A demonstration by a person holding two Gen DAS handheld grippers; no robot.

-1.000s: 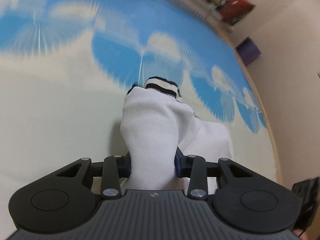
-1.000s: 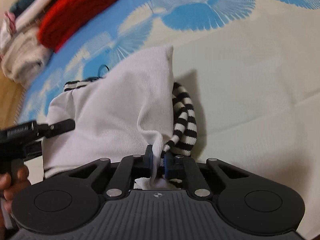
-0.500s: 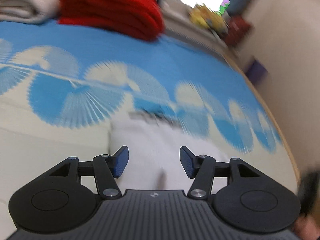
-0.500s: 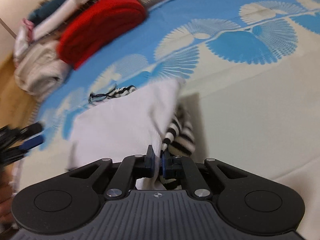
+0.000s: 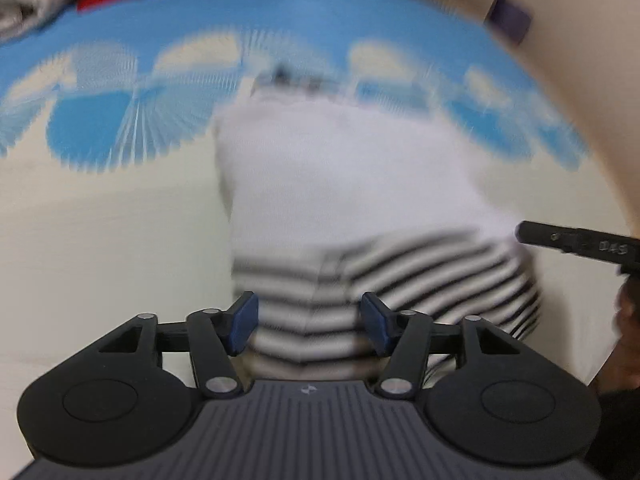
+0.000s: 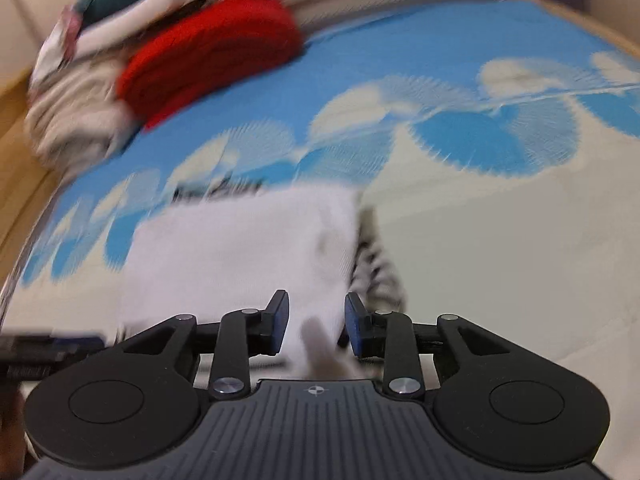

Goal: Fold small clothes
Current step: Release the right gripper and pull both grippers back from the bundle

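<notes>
The small white garment (image 5: 344, 168) with black-and-white striped trim lies folded on the blue-and-cream patterned bedspread (image 5: 100, 240), released by both tools.

Left wrist view: a second ago my left gripper (image 5: 308, 322) was clamped on a bunched white fold held up off the bedspread. Now its blue pads stand well apart and are opening further. The striped hem (image 5: 400, 276) shows between them, but neither pad presses on it. The white panel lies flat beyond the stripes. The tip of the other tool enters from the right edge, just beside the garment. The frame is motion-blurred, so fine creases cannot be read.

Right wrist view: a second ago my right gripper (image 6: 314, 322) was pinched tight on a corner of white cloth. Now its pads have parted and are opening; a strip of white fabric sits in the gap, and I judge it free of both pads. The striped sleeve (image 6: 376, 268) shows along the garment's right edge. A red folded item (image 6: 212, 52) and a pile of other clothes (image 6: 76, 96) rest well apart at the far corner.

Meaning for the task: I judge this fold placed. Next step is probably a further fold or moving the garment to the pile.
</notes>
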